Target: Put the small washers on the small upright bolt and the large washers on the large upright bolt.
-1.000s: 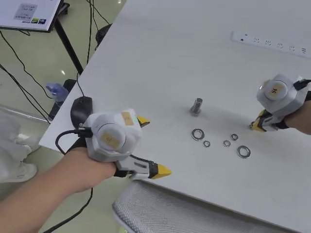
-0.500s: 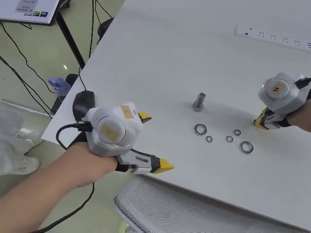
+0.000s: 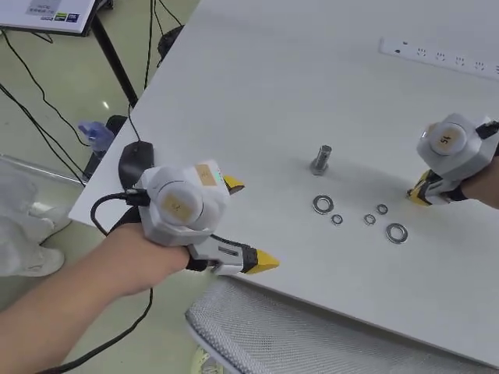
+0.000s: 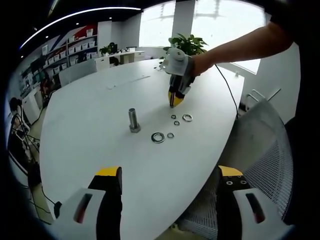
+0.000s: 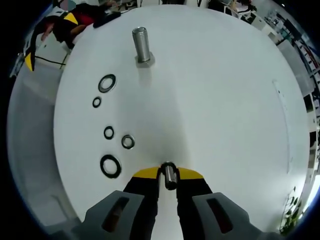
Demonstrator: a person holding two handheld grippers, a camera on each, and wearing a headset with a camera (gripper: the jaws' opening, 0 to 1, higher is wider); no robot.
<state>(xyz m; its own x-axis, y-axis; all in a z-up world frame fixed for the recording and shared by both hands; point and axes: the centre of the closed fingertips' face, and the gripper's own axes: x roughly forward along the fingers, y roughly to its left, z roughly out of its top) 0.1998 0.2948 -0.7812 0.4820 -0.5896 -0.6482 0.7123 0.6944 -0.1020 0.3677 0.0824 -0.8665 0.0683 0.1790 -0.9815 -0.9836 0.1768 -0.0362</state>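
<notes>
This looks like an office meeting room. A long white oval table (image 3: 257,93) carries a white multi-socket power strip (image 3: 437,58) and a black computer mouse (image 3: 134,162) at its edge. A grey mesh office chair (image 3: 312,343) is drawn up to it. Black cables (image 3: 47,101) trail over the pale green floor. The left gripper view shows bright tall windows (image 4: 225,20), a leafy green potted plant (image 4: 187,44) and white wall shelving (image 4: 80,45).

The big bolt (image 3: 321,158) stands on the worktop (image 3: 257,101). Five washers (image 3: 323,205) lie just near of it, in a row running right. Your right gripper (image 3: 417,195), with the small bolt (image 5: 170,175) in it, is right of them. Your left gripper (image 3: 251,224) is at the near left edge. A power strip (image 3: 437,58) lies far right.
</notes>
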